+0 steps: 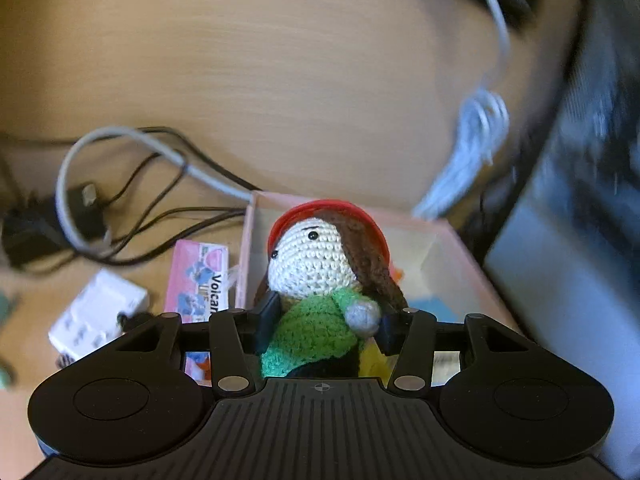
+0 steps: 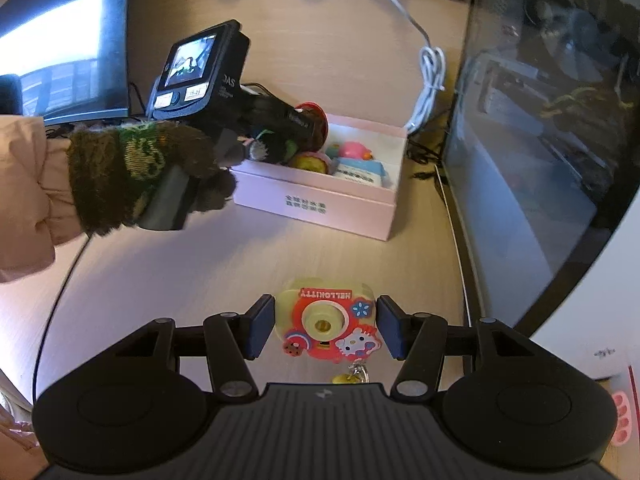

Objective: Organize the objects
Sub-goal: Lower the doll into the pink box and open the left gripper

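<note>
A crocheted doll (image 1: pixel 316 264) with a red hat, brown hair and green top sits between the pads of my left gripper (image 1: pixel 326 322), which is shut on its body. It hangs over the near left corner of an open pink box (image 1: pixel 248 240). The right wrist view shows the same pink box (image 2: pixel 320 204) holding several small toys, with the doll's red hat (image 2: pixel 318 118) above its back left and a gloved hand (image 2: pixel 132 168) on the left gripper. My right gripper (image 2: pixel 325 326) is shut on a yellow and red Hello Kitty toy camera (image 2: pixel 326 316), short of the box.
Left of the box lie tangled cables (image 1: pixel 132 184), a white packet (image 1: pixel 96 312) and a pink card (image 1: pixel 200 280). A bundled white cable (image 2: pixel 430 76) runs behind the box. A monitor (image 2: pixel 64 48) stands at the back left, a dark glass case (image 2: pixel 540 140) along the right.
</note>
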